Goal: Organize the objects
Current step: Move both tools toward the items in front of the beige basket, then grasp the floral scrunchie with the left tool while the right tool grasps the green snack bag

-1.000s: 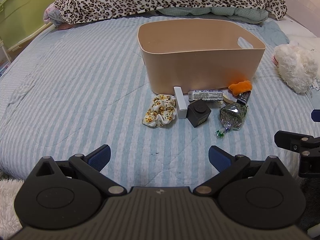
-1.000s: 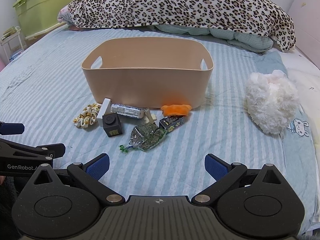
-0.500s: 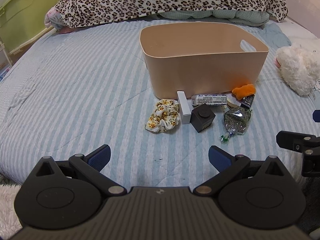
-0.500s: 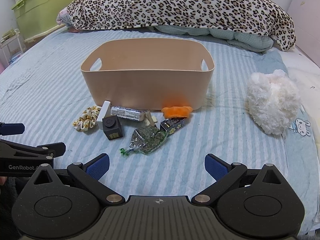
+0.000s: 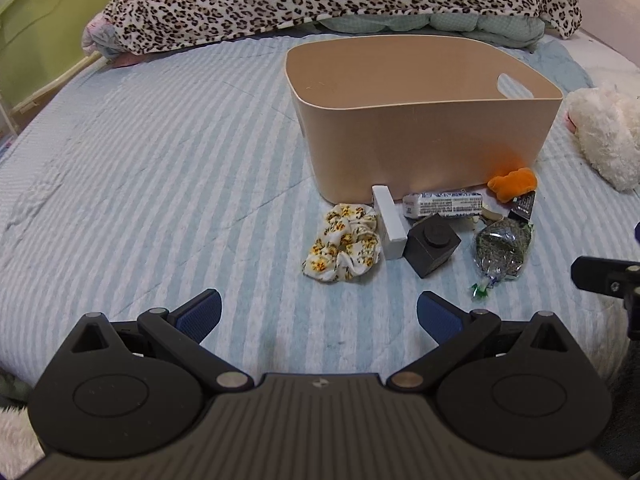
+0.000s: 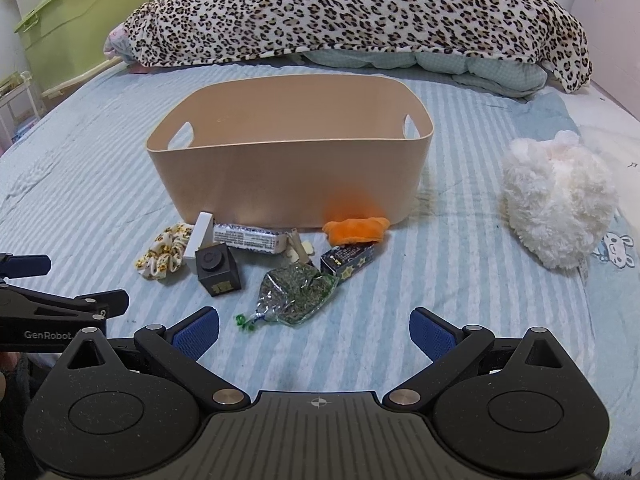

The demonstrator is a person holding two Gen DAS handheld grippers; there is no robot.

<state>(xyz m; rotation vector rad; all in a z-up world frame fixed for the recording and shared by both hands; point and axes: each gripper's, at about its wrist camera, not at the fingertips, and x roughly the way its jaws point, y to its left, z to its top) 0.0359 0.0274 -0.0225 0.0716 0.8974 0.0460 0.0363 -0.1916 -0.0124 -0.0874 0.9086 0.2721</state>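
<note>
On a bed (image 6: 400,320) covered with a quilted sheet of pale blue and white stripes stands a smooth, beige plastic tub (image 6: 288,184), oval with cut-out handles at each end; nothing shows inside it. Small things huddle against its near wall: a gathered fabric scrunchie (image 5: 343,249) printed with yellow flowers, a slim white box (image 5: 388,222) touching a matte black cube (image 6: 217,269) with a round knob on top, a long foil-wrapped bar (image 6: 248,237), a soft orange plush piece (image 6: 356,230), a dark carton with gold stars (image 6: 347,258), and a crinkly clear packet of dried green bits (image 6: 296,294) tied with green ribbon. Some small cream pieces behind the packet are hard to make out. A fluffy white plush toy (image 6: 556,200) lies well apart to the right. A leopard-print blanket (image 6: 360,12) is heaped at the far end.

Both the left gripper (image 5: 319,312) and right gripper (image 6: 314,330) hover near the bed's front edge, blue ribbed pads spread wide, gripping nothing.
</note>
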